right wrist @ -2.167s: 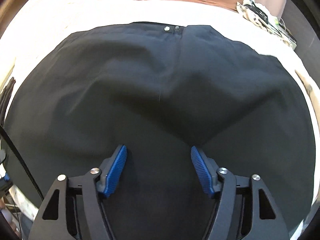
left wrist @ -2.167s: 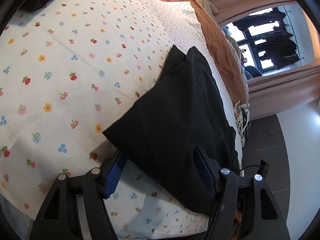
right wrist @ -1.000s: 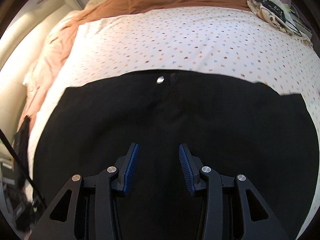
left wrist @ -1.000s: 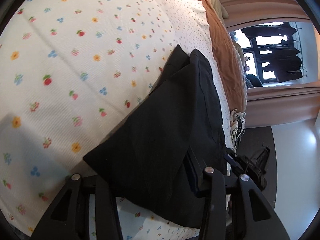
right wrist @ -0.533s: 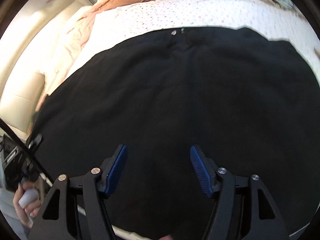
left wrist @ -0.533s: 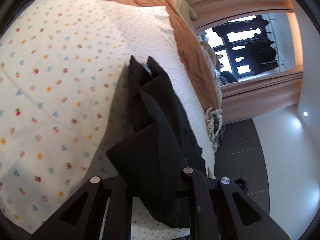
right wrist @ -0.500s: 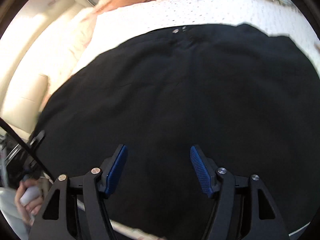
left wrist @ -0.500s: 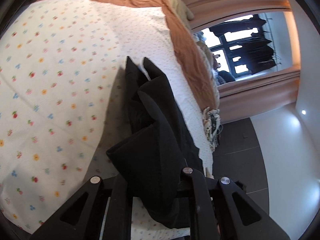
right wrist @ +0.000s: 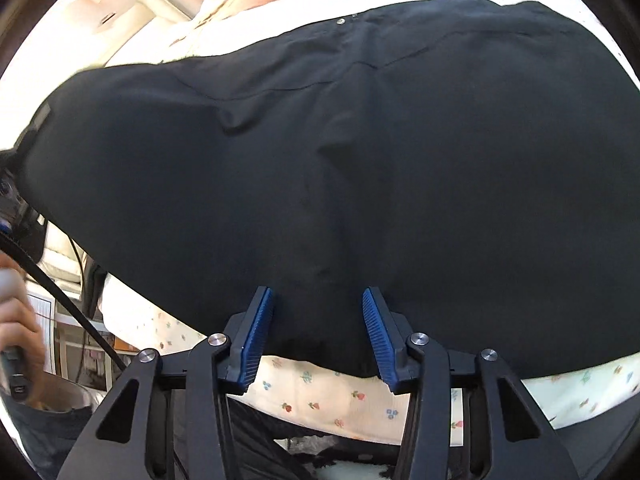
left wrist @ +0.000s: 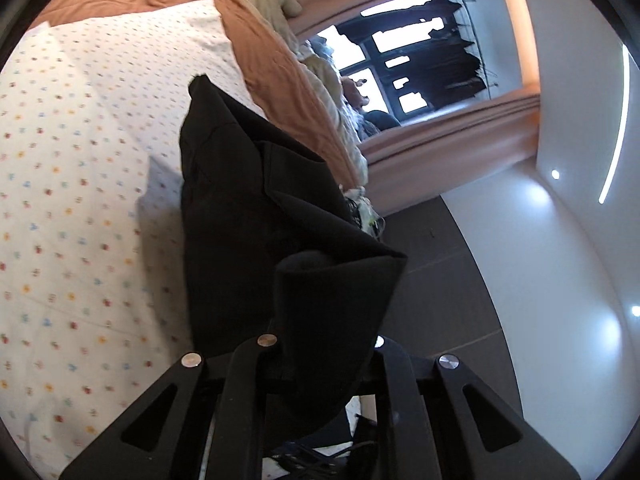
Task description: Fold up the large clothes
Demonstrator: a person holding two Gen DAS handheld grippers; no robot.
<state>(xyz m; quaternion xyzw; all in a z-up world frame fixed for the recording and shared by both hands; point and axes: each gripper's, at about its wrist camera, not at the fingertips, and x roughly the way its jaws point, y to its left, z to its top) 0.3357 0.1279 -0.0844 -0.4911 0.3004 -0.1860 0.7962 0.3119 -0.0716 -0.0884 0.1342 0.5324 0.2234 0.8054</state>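
A pair of black trousers (right wrist: 360,152) lies spread across the bed, on a white sheet (left wrist: 80,184) printed with small flowers. The waistband with its metal button (right wrist: 341,21) points toward the far side, where an orange-brown blanket (left wrist: 256,40) covers the rest of the mattress.

The left claw (left wrist: 320,356) is pinching one end of the trousers (left wrist: 256,208). The black cloth bunches up out of the pinch and hides the fingertips, and that end hangs lifted off the sheet while the rest trails back down onto the bed. Its jaws have just been closing on the fabric.

The right claw (right wrist: 318,328) hovers at the near hem, its blue pads (right wrist: 258,336) spread with the edge of the cloth between them. The jaws have just been narrowing. Whether the pads press the fabric I cannot quite tell, though a gap shows on each side.

At the left edge of the right wrist view, a blurred hand (right wrist: 18,320) grips a handle. Beyond the bed, a window (left wrist: 408,68) shows dark clothes hanging.
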